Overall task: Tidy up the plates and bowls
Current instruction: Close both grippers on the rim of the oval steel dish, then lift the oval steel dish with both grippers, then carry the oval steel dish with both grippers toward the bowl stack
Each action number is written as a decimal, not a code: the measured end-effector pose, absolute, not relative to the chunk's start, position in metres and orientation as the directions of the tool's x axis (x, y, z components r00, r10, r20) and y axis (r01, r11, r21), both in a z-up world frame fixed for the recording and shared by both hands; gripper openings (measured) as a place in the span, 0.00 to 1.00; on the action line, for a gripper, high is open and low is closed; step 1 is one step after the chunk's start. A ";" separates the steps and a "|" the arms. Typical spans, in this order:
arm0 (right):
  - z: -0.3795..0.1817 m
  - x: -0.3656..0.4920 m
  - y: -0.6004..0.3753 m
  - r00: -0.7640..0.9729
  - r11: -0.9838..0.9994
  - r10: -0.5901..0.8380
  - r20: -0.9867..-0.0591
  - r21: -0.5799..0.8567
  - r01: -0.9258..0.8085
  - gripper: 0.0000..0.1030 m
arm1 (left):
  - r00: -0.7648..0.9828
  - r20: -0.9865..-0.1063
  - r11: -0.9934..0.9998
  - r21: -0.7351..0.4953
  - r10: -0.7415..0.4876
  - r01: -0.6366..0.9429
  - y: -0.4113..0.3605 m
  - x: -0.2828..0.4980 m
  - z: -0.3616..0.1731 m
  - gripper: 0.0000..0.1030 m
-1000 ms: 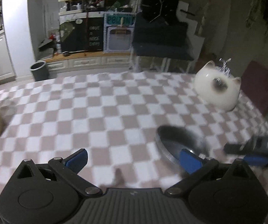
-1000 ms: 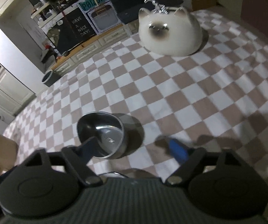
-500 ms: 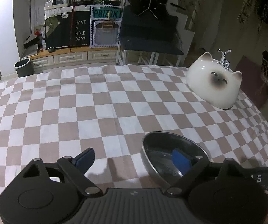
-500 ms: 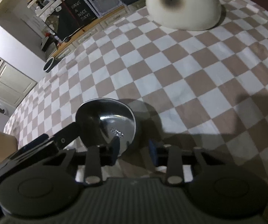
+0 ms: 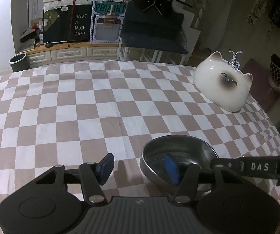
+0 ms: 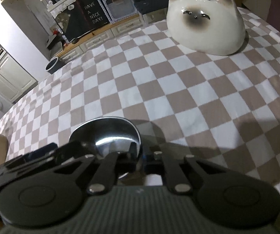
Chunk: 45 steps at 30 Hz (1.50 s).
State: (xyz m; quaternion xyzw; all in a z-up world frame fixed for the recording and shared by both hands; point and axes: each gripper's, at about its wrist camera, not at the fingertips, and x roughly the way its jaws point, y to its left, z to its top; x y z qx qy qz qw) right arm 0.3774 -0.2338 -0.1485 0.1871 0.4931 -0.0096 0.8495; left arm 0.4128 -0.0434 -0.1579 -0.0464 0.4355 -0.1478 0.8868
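"HAVE A NICE DAY!" — black banner [image 5: 80, 24]

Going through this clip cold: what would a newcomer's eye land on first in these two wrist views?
Probably the white cat-face ceramic piece at the far right of the checkered tablecloth. Next, the small steel bowl close in front: the right gripper is shut on its rim, and the left gripper is closing with one finger inside it. Behind, a "HAVE A NICE DAY!" sign stands out.
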 end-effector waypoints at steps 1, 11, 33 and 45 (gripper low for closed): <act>-0.149 0.378 -0.234 0.517 0.930 0.166 -0.840 0.307 0.200 0.07 | 0.576 -0.758 0.951 -0.220 -0.306 0.216 -0.042 0.414 -0.158 0.55; -0.150 0.381 -0.229 0.519 0.945 0.154 -0.841 0.279 0.172 0.06 | 0.554 -0.763 0.942 -0.271 -0.335 0.197 -0.045 0.422 -0.167 0.21; -0.118 0.354 -0.226 0.556 0.956 0.154 -0.817 0.265 0.124 0.09 | 0.629 -0.693 0.935 -0.245 -0.353 0.255 -0.047 0.382 -0.116 0.14; -0.082 0.313 -0.207 0.635 0.942 0.244 -0.733 0.334 0.024 0.09 | 0.688 -0.661 0.954 -0.178 -0.298 0.242 -0.018 0.324 -0.077 0.14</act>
